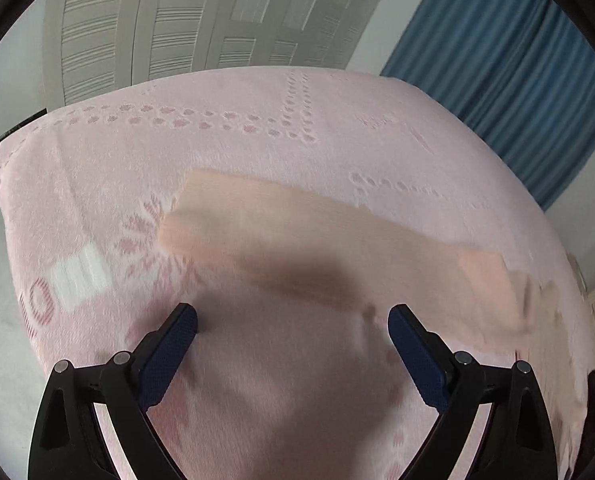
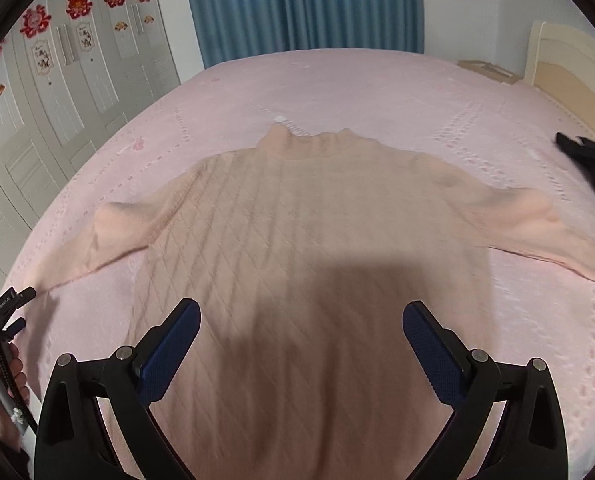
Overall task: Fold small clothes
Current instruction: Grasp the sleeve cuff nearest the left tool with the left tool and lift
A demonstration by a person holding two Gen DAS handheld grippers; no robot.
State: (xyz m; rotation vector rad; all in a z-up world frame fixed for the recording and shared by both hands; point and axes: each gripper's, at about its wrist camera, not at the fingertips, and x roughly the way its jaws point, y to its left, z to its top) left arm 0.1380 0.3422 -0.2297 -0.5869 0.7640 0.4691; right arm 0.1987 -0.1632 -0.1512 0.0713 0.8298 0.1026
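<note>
1. The bed (image 2: 377, 92), under a pink cover, carries everything.
2. A peach sweater (image 2: 297, 220) lies flat, collar toward twelve o'clock, directly ahead of the right hand-held gripper (image 2: 301, 320), released.
3. Its sleeve (image 1: 337, 248), blurred, lies beyond the left hand-held gripper (image 1: 293, 320), released, apparently untouched.
4. A dark garment (image 2: 589, 160) sits at three o'clock.
</note>
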